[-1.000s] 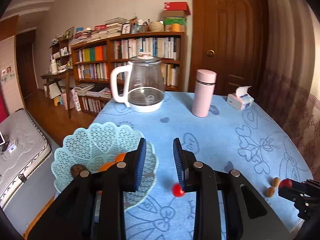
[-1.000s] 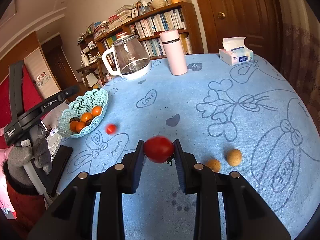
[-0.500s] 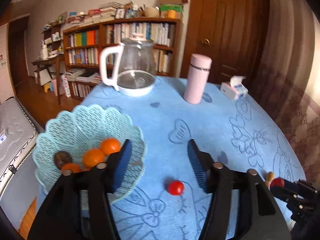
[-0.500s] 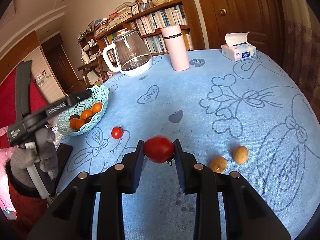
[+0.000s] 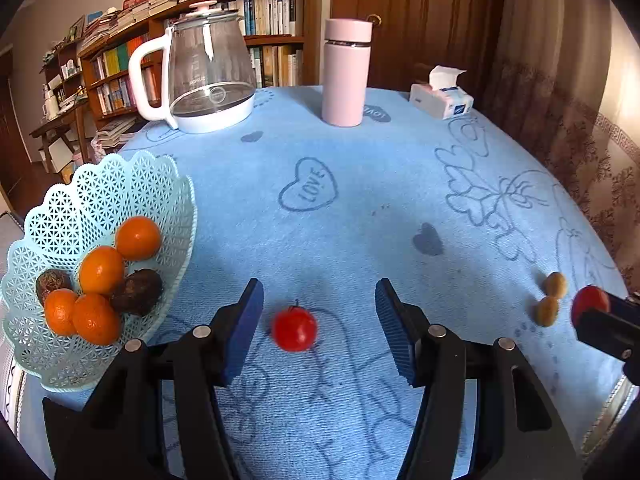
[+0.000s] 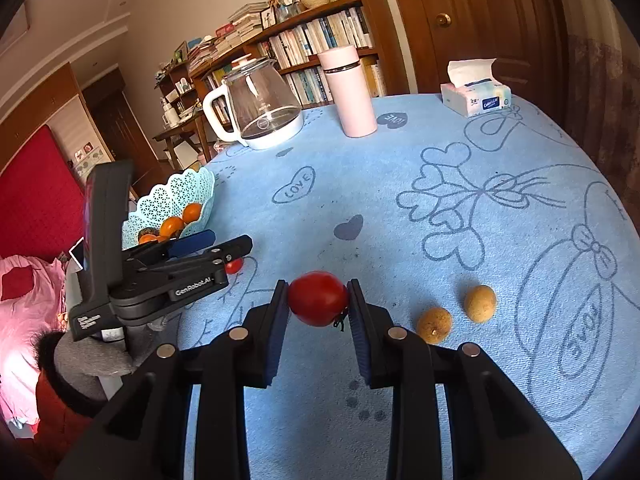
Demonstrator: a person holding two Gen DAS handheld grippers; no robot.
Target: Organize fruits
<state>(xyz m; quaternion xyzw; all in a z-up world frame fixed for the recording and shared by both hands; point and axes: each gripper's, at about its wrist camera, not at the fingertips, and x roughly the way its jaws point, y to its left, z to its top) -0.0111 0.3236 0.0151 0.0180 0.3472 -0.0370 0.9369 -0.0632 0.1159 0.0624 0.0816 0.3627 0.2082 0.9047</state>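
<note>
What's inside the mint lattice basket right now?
The basket holds four oranges and two dark brown round fruits. Anything beneath that pile is hidden, and in the right wrist view the left gripper covers much of the basket.

Your left claw (image 5: 319,328) opened wide since a second ago, dropped closer to counter (image 5: 360,200), now straddles small tomato (image 5: 295,328), pads apart from it

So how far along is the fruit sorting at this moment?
Partly done. The basket already holds four oranges and two dark fruits. In hand: the right gripper is shut on a tomato, and the left gripper is open around a small tomato lying on the cloth. Left: both tomatoes plus two brown fruits on the table.
</note>
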